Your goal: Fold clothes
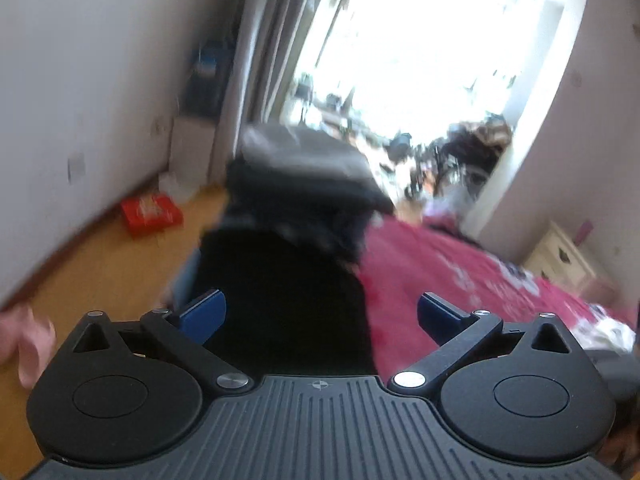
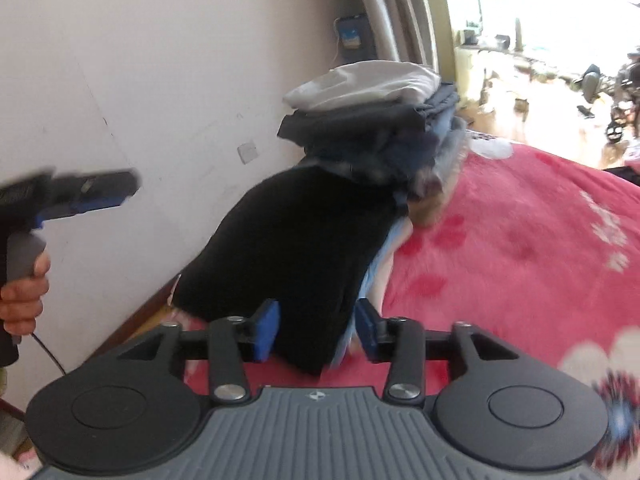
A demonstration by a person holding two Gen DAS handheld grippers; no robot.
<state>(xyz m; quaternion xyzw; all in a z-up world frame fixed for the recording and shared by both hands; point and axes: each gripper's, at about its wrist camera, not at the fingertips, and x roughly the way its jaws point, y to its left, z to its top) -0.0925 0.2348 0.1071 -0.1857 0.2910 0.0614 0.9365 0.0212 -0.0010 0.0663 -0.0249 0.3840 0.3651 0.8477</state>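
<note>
Black garment: folded, lying at the bed's edge on the wall side, its far end against the foot of a clothes stack; near end reaches down between the right gripper's fingers.
Under layer: a light blue cloth shows along the garment's right edge, beneath it.
Stack: folded clothes piled on the bed beyond the garment; dark items below, a white piece on top.
Right gripper: fingers partly apart, blue pads on either side of the garment's near end; left pad touching or just beside the cloth, right pad by the blue cloth; a firm clamp cannot be told.
Left gripper: fingers wide apart, nothing between the pads; the garment lies ahead of them, blurred. In the right wrist view it hangs at far left before the wall, held by a hand on its grey grip, a cable trailing down.
Bed cover: red, fleecy, with flower prints; bears the garment and stack.
Floor: wood, left of the bed; a red box lies near the wall.
Surroundings: white wall, grey curtain, bright window, cream cabinet beyond the bed.
Image quality: left wrist view motion-blurred.
</note>
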